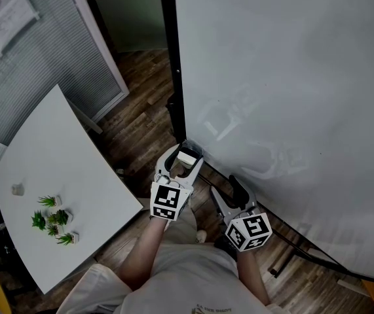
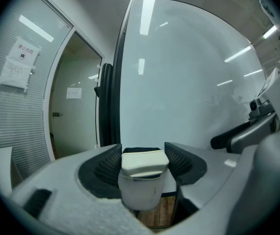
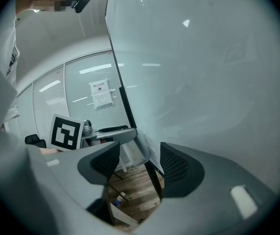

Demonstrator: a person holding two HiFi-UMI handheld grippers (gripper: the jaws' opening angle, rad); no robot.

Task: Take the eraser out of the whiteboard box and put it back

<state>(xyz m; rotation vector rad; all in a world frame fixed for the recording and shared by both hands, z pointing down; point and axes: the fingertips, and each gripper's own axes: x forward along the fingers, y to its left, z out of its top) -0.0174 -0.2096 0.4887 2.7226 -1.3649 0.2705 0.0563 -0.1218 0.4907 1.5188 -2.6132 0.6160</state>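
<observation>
Head camera looks steeply down on left gripper (image 1: 185, 159) and right gripper (image 1: 228, 191); each gripper camera, close behind its jaws, faces the shared whiteboard (image 1: 291, 77).

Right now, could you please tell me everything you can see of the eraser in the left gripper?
The eraser is a small off-white block: a cream, round-edged top over a paler, faintly smudged lower body, plastic by the look. It sits upright between the left gripper's black ribbed pads, which press on its sides, held in the air near the whiteboard's dark left edge. Nothing else touches it.
</observation>
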